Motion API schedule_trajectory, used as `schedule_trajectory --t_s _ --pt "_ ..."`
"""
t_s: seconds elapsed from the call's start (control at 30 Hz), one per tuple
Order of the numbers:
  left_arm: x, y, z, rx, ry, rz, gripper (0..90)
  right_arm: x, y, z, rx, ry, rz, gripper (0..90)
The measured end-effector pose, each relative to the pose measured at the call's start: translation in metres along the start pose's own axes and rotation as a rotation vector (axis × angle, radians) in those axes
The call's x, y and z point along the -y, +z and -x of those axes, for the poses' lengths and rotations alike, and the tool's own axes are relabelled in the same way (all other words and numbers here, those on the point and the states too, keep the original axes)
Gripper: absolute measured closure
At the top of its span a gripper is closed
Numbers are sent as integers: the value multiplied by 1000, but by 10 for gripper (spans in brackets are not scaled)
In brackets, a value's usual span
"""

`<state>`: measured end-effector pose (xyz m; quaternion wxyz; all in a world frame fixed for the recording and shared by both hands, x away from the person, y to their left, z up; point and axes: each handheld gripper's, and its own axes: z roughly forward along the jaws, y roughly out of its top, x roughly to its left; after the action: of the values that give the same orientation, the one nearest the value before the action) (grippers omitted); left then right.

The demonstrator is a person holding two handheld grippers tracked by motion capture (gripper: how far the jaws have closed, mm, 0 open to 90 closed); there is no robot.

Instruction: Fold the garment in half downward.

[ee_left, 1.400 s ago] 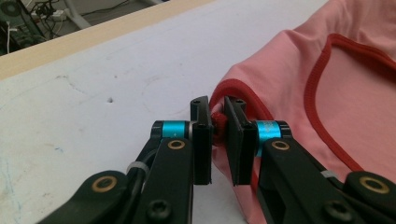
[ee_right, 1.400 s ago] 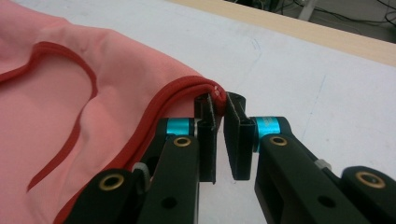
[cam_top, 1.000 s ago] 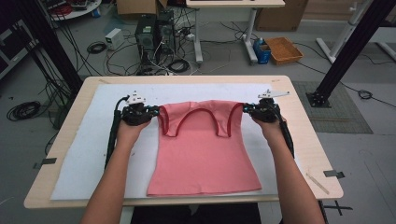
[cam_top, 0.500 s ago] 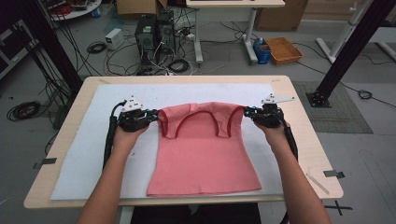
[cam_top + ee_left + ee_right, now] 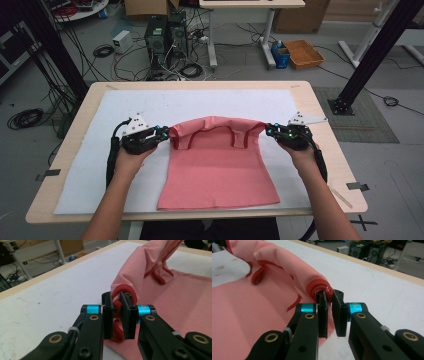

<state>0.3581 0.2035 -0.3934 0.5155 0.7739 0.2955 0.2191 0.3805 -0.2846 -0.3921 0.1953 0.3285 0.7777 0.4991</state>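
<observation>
Pinched red hem (image 5: 117, 308) partly hidden between left hand-held gripper (image 5: 116, 312) jaws.

Even, soft overhead light, faint shadows, slightly grainy frames, blurred backgrounds.

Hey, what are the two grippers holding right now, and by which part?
Both hold the pink tank top: the left gripper pinches the red-trimmed edge at one top corner, the right gripper the rolled red-trimmed edge at the other.
</observation>
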Motion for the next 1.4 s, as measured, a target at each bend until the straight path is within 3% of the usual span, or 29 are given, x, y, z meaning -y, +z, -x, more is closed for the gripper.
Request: schedule_trajectory --t_s 0.27,0.4,0.83,1.13,1.33,1.4 --pt "13 -18 18 56 2 25 812 15 -23 -20 -35 -53 24 839" --pt "26 -28 24 89 -8 39 811 29 -35 -26 -43 -42 19 839" --pt "62 -47 53 167 -16 -13 811 70 -56 -57 -70 -76 -35 839" --pt "78 -57 58 172 -18 -31 799 84 -62 -68 -81 -88 -60 835" --pt "79 -59 63 160 -27 -42 614 92 -67 -73 -93 -84 -93 759" --pt "79 -59 61 155 -33 -56 613 94 -70 -72 -98 -75 -101 718"
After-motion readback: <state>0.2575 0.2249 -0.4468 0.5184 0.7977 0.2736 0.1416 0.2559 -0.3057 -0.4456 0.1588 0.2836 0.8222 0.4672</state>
